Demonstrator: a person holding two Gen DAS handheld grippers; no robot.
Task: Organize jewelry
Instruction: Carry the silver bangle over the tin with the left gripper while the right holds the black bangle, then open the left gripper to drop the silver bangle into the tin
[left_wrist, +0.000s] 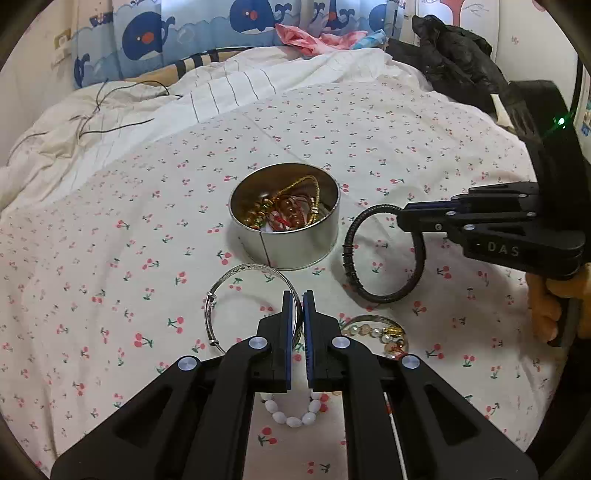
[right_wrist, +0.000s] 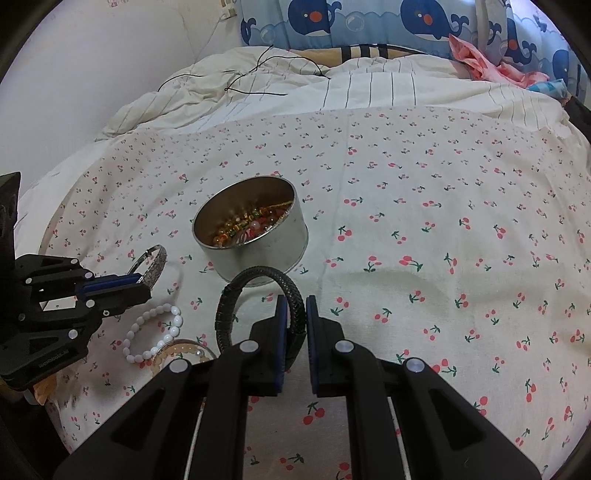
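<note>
So the landmark here is the round silver metal tin (left_wrist: 284, 218) sitting open on the white bedsheet with the little red cherry print (left_wrist: 110, 258). It's already got a tangle of gold chain and amber and red beads (left_wrist: 291, 210) inside.

The left gripper (left_wrist: 297, 299) has its blue-padded fingers pressed nearly together on the rim of an engraved silver bangle (left_wrist: 236, 280), which sits just on the near side of the tin. In the right wrist view the bangle (right_wrist: 155, 264) looks tilted up on edge off the sheet (hard to say if any part of it touches the fabric).

The right gripper (right_wrist: 294, 306) is pinching a black braided cord bracelet (right_wrist: 258, 295), holding it upright like a hoop right beside the tin, on the tin's near-right side as the left wrist camera sees it (left_wrist: 384, 254). From the right wrist view the top of the loop overlaps the tin's wall, so I can't tell if they touch or it's just in front.

Loose stuff on the sheet nearer than the tin: a white oval-bead stretch bracelet (right_wrist: 155, 332), mostly hidden under the left gripper in its own view (left_wrist: 291, 415), and a bracelet of clear peach and pearl beads with a gold charm (left_wrist: 380, 332) lying just past it, near the black cord one.

Way behind the tin there's a rumpled striped cream duvet (right_wrist: 258, 88) and blue whale-print bumper padding (right_wrist: 369, 22).
</note>
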